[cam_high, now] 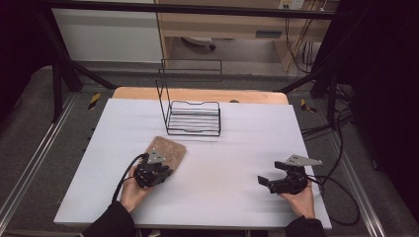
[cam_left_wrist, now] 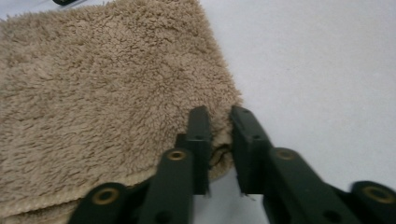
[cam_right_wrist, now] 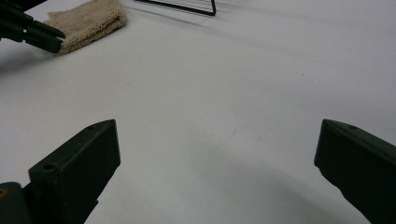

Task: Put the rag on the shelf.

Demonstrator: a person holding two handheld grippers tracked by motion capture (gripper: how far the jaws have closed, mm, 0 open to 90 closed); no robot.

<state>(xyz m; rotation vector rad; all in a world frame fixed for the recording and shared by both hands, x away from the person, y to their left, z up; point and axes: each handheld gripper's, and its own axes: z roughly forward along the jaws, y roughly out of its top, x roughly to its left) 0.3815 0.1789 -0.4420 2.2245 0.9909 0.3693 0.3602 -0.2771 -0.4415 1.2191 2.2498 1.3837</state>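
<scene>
Beige fleecy towel [cam_high: 167, 149], folded, flat on white table [cam_high: 237, 148], just in front of black wire rack [cam_high: 192, 117] and a little to its left. Left gripper [cam_left_wrist: 219, 135] at towel's near corner, jaws nearly together, pinching the fluffy edge between them; a fold of pile caught in the narrow gap. Right gripper [cam_right_wrist: 215, 158] well to the right of the towel, low over bare table, jaws spread wide, nothing between them. Rack upright behind the towel, tall back frame, nothing on its bars.

Step in hand, by judgement: securing the towel corner, grip just made, lift not yet begun. Next move likely calls for raising the pinched corner without letting the soft layers slip apart, perhaps bringing the right gripper across to take the towel's other near corner before carrying toward the rack. Risk: only the top layer caught.
</scene>
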